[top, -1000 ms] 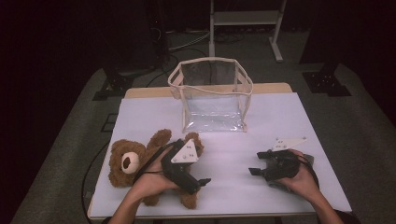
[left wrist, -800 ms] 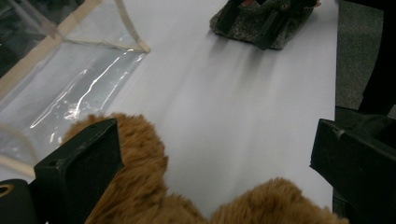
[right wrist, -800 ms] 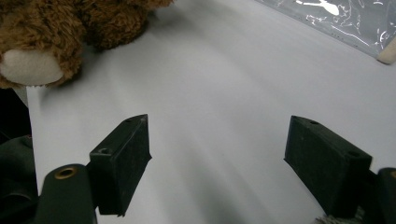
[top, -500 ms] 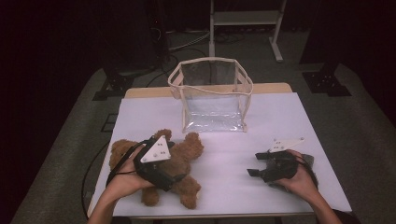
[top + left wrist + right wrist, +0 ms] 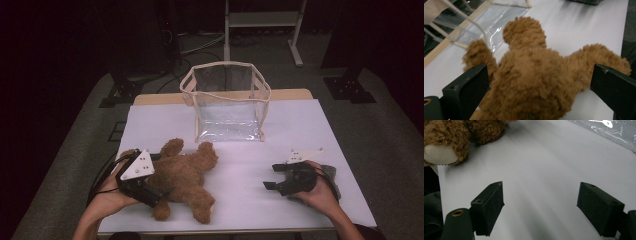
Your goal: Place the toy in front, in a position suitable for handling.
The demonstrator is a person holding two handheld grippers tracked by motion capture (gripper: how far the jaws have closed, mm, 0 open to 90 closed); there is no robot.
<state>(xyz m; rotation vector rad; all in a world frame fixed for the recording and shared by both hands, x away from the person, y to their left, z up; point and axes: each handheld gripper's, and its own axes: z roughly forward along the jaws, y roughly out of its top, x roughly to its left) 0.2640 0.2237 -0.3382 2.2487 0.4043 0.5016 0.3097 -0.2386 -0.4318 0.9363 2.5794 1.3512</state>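
Bear (image 5: 187, 175): head hidden under left gripper (image 5: 152, 192) — lower left of high view.
Bag (image 5: 486, 22): cut off — upper left of left gripper view.

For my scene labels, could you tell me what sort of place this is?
Probably a lab or studio set up for recording. A table with a plain white cover stands in a dark room, bearing just a teddy bear and a clear bag; a metal stand and floor cables sit behind.

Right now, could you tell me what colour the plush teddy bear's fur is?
Brown; the plush teddy bear shows best in the left gripper view.
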